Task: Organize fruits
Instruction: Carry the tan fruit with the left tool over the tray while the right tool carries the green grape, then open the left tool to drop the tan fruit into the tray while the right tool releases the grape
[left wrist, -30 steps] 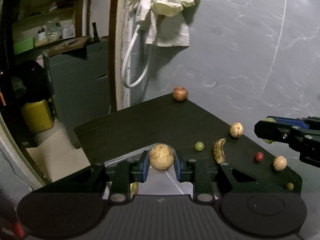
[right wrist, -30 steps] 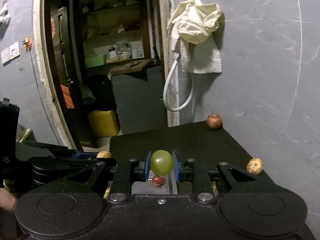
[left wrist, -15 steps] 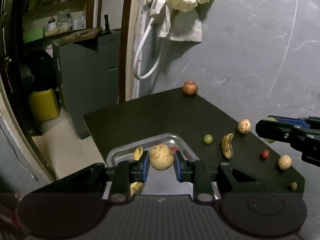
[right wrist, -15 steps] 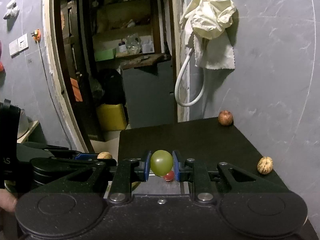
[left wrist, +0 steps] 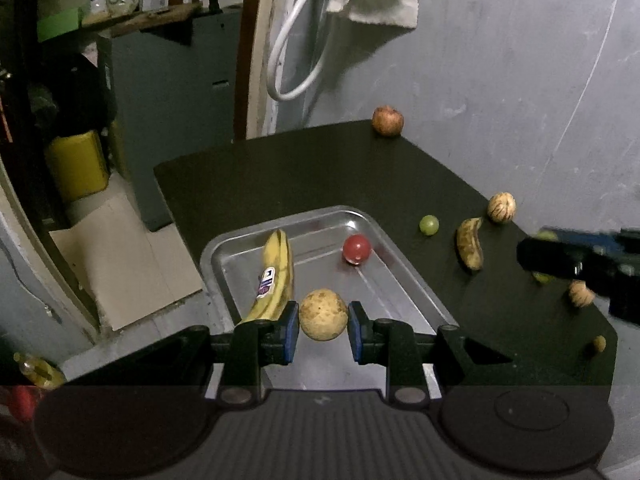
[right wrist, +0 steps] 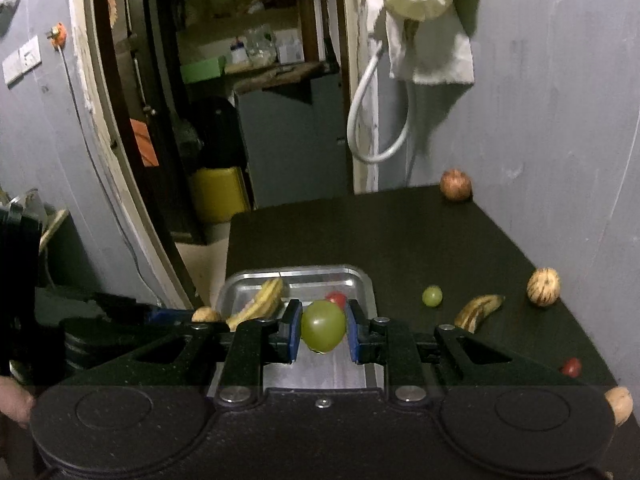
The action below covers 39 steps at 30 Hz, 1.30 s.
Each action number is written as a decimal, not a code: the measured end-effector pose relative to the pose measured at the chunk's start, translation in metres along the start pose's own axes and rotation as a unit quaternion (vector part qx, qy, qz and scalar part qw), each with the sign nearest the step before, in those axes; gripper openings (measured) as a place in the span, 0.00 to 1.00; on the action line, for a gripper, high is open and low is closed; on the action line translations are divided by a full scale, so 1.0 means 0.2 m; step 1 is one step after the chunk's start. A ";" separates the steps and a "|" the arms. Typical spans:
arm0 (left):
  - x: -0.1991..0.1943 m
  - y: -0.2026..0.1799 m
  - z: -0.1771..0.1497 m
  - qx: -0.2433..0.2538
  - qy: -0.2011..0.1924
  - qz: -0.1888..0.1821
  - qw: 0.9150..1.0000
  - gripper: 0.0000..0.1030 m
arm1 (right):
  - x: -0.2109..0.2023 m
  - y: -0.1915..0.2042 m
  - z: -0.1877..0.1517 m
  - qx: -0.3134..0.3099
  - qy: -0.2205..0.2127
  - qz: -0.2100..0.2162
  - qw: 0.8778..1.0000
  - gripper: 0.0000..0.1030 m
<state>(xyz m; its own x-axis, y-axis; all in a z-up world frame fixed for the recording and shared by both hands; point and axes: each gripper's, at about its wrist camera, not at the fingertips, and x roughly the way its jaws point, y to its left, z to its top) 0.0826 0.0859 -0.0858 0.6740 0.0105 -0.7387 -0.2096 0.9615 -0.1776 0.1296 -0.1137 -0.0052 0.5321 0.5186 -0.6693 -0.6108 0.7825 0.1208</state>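
Left wrist view. One dark table (left wrist: 328, 168), its far corner at 12 o'clock against the grey wall (left wrist: 500, 60). One steel tray (left wrist: 320, 220) near the left edge, holding one yellow banana (left wrist: 276, 276) at 10 o'clock and one red fruit (left wrist: 356, 249) at 1 o'clock. Loose on the table: one brown-spotted banana (left wrist: 470, 248), one reddish apple (left wrist: 387, 121) at the far corner, two striped tan fruits (left wrist: 501, 208) along the wall side, one small green grape (left wrist: 429, 225).

One left gripper (left wrist: 323, 328), jaws closed on a tan round fruit (left wrist: 323, 314) above the tray's near end. One right gripper (right wrist: 323, 330), jaws closed on a large green grape (right wrist: 323, 326) over the same tray.

Against the earlier frames: both grippers sit lower, and the tray interior, hidden before, now shows in full.

Room: bare table from 11 to 1 o'clock beyond the tray; the right side is crowded with fruit up to the edge.
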 end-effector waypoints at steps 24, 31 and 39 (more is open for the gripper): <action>0.63 0.00 0.24 0.076 0.084 -0.052 0.992 0.27 | 0.57 -0.06 -0.17 -0.006 0.099 0.001 0.995 0.24; 0.72 0.02 0.25 0.075 0.106 -0.061 0.990 0.27 | 0.70 -0.08 -0.18 -0.006 0.111 0.001 0.994 0.24; 0.73 0.02 0.27 0.077 0.106 -0.064 0.989 0.28 | 0.76 -0.07 -0.18 -0.013 0.117 0.007 0.993 0.24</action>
<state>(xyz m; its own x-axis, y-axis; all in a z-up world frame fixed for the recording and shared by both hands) 0.2194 0.1070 -0.1596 0.5213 -0.1560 -0.8390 -0.0099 0.9820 -0.1888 0.1979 -0.0577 -0.1356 0.3750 0.4333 -0.8195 -0.6339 0.7649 0.1143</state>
